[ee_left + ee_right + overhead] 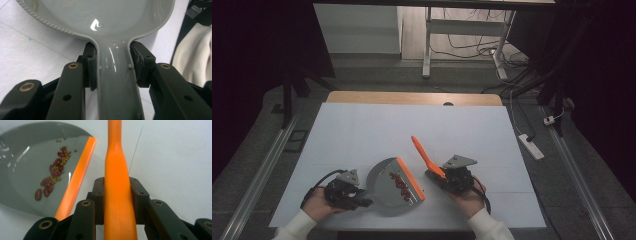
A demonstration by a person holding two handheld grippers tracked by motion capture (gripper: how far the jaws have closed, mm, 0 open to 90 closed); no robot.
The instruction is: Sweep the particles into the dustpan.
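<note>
High view: grey dustpan [388, 187] on white bench [362, 130], orange lip toward right gripper [451, 176]; red beans [400, 186] piled just behind lip. Left gripper [357, 199] at pan's handle end. Orange brush handle [424, 154] angled up and away — bristle end hidden, probably under the hand.

Left gripper view: fingers [140, 65] pinching dustpan's grey handle on both sides. Keep lip flat on bench.

Right gripper view: fingers [138, 192] clamped on orange handle; beans and small green grains well inside pan. Sweep short, toward lip. Nothing blocking nearby.
</note>
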